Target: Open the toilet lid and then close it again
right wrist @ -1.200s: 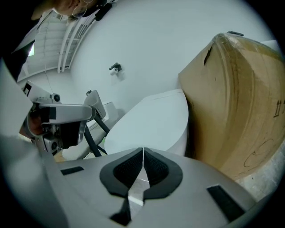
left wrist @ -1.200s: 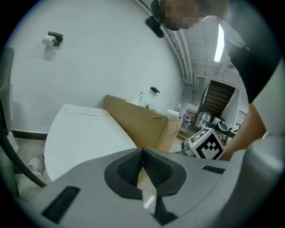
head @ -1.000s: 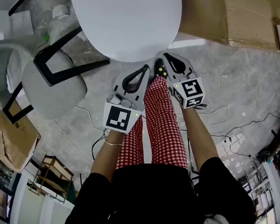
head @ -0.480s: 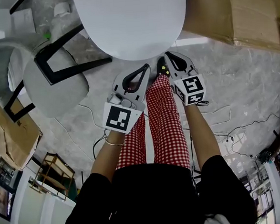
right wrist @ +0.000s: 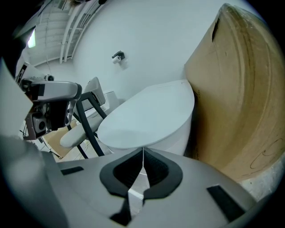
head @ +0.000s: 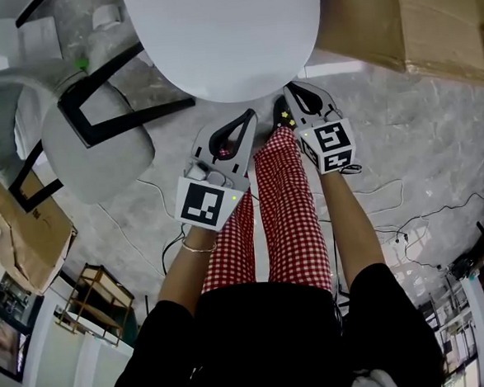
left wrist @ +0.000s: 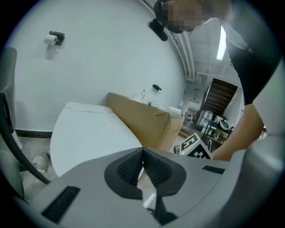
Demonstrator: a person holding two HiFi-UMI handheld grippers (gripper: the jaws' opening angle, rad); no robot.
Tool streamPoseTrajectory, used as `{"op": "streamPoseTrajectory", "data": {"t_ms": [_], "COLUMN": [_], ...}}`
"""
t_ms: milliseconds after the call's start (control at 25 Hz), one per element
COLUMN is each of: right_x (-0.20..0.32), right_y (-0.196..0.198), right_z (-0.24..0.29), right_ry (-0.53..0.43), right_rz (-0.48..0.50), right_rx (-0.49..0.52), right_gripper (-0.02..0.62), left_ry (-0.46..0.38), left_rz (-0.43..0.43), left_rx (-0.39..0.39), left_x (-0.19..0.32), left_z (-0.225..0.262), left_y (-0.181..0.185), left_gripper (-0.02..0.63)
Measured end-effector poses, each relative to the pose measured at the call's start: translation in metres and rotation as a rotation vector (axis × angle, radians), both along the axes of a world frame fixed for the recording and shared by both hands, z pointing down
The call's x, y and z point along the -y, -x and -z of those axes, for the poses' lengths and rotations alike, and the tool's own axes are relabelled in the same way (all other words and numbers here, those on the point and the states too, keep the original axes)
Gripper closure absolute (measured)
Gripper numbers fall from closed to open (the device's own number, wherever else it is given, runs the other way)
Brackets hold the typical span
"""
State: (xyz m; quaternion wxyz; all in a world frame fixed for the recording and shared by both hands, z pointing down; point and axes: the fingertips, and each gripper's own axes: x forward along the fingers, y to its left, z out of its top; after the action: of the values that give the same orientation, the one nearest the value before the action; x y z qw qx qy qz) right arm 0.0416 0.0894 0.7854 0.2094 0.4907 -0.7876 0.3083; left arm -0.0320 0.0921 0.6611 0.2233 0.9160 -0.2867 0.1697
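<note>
Both sets of jaws are shut with nothing in them. In the left gripper view, the left gripper (left wrist: 142, 151) has its dark ribbed pads meeting at the tips. In the right gripper view, the right gripper (right wrist: 143, 151) shows the same, tips pressed together on empty air.

Just beyond both tips lies the toilet lid (head: 222, 33). It is down and closed, a plain white oval with a smooth, flat, unmarked top and a thin rounded rim. From my head view the two grippers sit side by side at its front edge. The left one is a little short of the rim and the right one is right up against it. I can't tell whether the right one touches.

Between the grippers, my legs in red checked trousers (head: 285, 218) run down over the grey concrete floor (head: 404, 152), where thin cables trail.

Further out, a big sheet of brown cardboard (head: 403, 20) stands against the right side of the toilet. On the left is a grey chair (head: 90, 141) with a black frame. On the white wall behind, a small paper holder (left wrist: 53, 38) is mounted high up.
</note>
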Motion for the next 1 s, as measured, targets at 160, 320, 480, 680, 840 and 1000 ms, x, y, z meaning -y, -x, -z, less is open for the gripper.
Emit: {"op": "streamPoseTrajectory", "data": {"t_ms": [160, 320, 480, 680, 840, 1000], "right_x": [0.0, 0.0, 0.001, 0.001, 0.002, 0.002], "right_y": [0.001, 0.002, 0.002, 0.003, 0.002, 0.0], "right_z": [0.001, 0.003, 0.005, 0.009, 0.016, 0.026], "right_ry": [-0.005, -0.028, -0.03, -0.031, -0.035, -0.046], "right_rz": [-0.014, -0.006, 0.002, 0.001, -0.004, -0.016], "right_rx": [0.014, 0.024, 0.012, 0.013, 0.017, 0.038], "right_gripper": [0.574, 0.575, 0.575, 0.575, 0.575, 0.577], "left_ry": [0.004, 0.01, 0.013, 0.015, 0.015, 0.009], "left_rz": [0.005, 0.014, 0.014, 0.015, 0.016, 0.008], "left_rx": [0.003, 0.001, 0.008, 0.011, 0.012, 0.013], "left_x": [0.0, 0.003, 0.005, 0.005, 0.006, 0.003], "left_z": [-0.001, 0.0, -0.002, -0.004, -0.003, 0.0], "left_y": [0.003, 0.006, 0.009, 0.012, 0.012, 0.012], "left_gripper": [0.603, 0.603, 0.603, 0.603, 0.603, 0.603]}}
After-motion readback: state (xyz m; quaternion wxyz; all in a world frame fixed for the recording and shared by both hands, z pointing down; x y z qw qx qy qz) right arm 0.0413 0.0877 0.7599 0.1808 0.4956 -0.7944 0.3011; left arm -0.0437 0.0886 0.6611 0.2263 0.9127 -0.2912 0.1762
